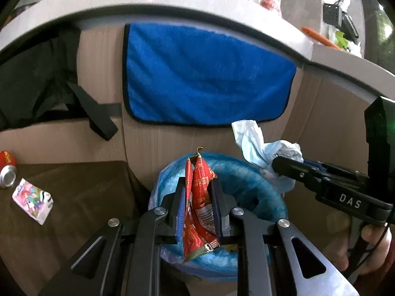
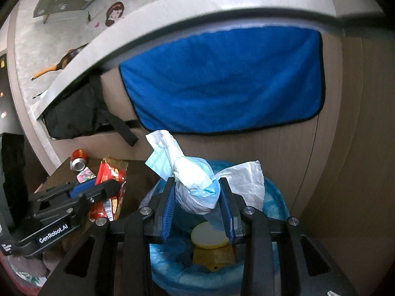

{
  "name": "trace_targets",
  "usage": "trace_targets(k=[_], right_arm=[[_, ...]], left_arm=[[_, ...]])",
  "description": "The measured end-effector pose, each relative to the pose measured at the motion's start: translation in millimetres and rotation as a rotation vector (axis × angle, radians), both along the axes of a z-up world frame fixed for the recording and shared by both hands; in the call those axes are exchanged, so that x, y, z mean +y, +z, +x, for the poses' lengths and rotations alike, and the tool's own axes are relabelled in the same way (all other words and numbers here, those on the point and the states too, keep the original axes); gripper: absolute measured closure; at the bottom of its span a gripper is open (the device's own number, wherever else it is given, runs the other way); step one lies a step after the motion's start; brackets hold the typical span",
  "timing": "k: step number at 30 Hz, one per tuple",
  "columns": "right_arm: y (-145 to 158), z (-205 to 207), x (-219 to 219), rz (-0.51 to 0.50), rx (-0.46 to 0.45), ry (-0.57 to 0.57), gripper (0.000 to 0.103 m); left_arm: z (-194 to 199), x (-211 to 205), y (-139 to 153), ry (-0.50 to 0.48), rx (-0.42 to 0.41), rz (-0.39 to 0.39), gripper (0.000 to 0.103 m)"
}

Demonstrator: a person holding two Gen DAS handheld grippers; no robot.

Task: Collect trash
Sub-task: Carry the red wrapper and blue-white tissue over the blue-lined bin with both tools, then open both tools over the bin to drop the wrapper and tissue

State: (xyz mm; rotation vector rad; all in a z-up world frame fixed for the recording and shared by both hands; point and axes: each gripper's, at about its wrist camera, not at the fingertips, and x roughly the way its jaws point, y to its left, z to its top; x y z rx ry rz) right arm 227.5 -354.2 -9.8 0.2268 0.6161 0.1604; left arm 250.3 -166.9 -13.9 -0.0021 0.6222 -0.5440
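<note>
Brown floor point(image 1: 81, 197) beneath grey counter point(image 1: 172, 2), blue towel point(image 1: 205, 74).

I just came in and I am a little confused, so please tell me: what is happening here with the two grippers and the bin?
A person is collecting trash with two hand-held grippers. The left gripper is shut on a crumpled red foil snack wrapper, and the right gripper is shut on a knotted white and pale blue plastic bag. Both are held over the round bin with a blue liner, which already holds some yellow items. A red drink can and a small colourful packet lie on the brown surface nearby.
</note>
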Motion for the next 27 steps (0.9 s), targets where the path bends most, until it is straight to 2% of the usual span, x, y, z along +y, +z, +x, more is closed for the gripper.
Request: trace_targets(k=[6, 19, 27], right_arm=[[-18, 14, 0, 0.025, 0.037, 0.009, 0.072], [-32, 18, -3, 0.045, 0.083, 0.008, 0.071], [-38, 25, -3, 0.046, 0.101, 0.008, 0.071]], left_arm=[[8, -7, -12, -0.004, 0.030, 0.015, 0.083], [17, -15, -26, -0.003, 0.050, 0.029, 0.083], [25, -16, -28, -0.032, 0.082, 0.003, 0.083]])
